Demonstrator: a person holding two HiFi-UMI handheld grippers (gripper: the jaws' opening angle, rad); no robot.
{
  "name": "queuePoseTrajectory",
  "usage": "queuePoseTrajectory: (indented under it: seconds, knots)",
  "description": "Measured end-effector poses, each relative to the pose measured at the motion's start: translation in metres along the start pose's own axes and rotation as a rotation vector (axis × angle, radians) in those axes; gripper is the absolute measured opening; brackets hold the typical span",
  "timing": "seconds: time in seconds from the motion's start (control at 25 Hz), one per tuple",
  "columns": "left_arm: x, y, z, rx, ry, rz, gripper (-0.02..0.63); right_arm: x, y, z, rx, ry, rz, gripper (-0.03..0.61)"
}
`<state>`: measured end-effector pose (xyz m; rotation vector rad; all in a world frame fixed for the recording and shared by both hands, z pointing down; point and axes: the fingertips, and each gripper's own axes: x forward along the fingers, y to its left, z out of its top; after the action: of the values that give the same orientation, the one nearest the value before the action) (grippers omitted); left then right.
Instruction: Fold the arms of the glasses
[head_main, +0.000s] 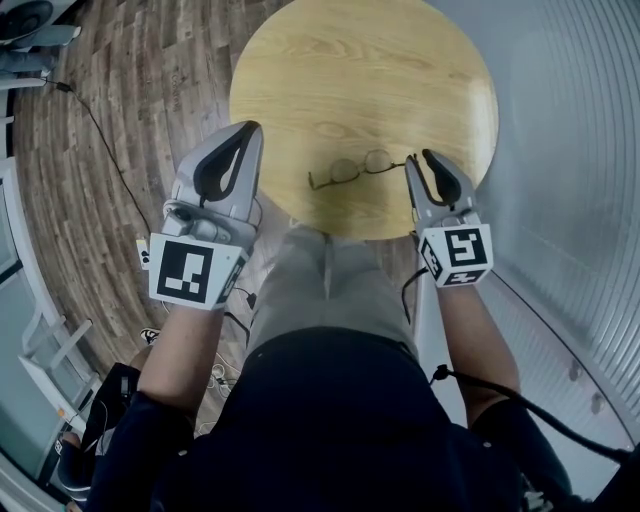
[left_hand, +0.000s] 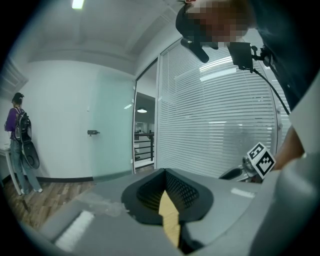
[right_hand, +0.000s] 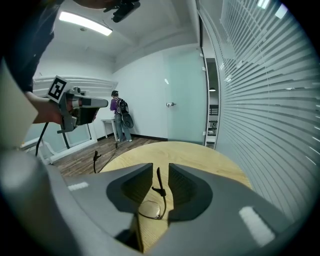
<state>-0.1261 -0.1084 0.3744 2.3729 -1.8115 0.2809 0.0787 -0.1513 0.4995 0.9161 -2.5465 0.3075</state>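
Round light-wood bench (head_main: 380, 70) on a dark plank floor (head_main: 130, 120). White slatted blinds (right_hand: 265, 100) run along the 3 o'clock side of the room. In the right gripper view a frosted glass door (right_hand: 185, 100) stands in the far wall, and a person with a backpack (right_hand: 119, 117) stands left of it, well apart from the bench. A black cable (head_main: 100, 130) trails over the floor at 10 o'clock.

Markings: each tool carries a cube with black-and-white square marker patterns, one on the left cube (head_main: 190, 270) and one on the right cube (head_main: 458, 250).

Glasses (head_main: 350, 168): thin dark wire frame, lying on the bench near its 6 o'clock edge, lenses side by side. One arm points toward 3 o'clock.

Right tool (head_main: 421, 160): at 3 o'clock of the glasses, low over the bench. Jaws a narrow gap apart. In its own view the glasses' arm (right_hand: 159, 187) stands in that gap and one lens lies just below. I cannot tell whether the pads touch the arm.

Left tool (head_main: 250, 128): at 9 o'clock of the glasses, by the bench's edge, clear of the frame. Jaws together, nothing between them.
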Motion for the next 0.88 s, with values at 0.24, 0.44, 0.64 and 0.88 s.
queuePoseTrajectory:
  seconds: [0.24, 0.44, 0.64, 0.88]
  knots:
    - [-0.009, 0.001, 0.005, 0.013, 0.025, 0.006, 0.003, -0.004, 0.002, 0.004, -0.010, 0.015, -0.004, 0.098]
    - [-0.012, -0.001, 0.005, 0.018, 0.012, 0.006, 0.003, -0.003, 0.002, -0.001, -0.017, 0.026, -0.017, 0.063]
    - [-0.014, 0.001, -0.001, 0.019, 0.032, 0.012, 0.003, 0.001, 0.004, -0.004, -0.025, 0.030, -0.009, 0.055]
    - [-0.023, 0.005, 0.005, 0.019, 0.023, 0.016, 0.003, -0.002, 0.009, 0.003, -0.040, 0.034, -0.013, 0.037]
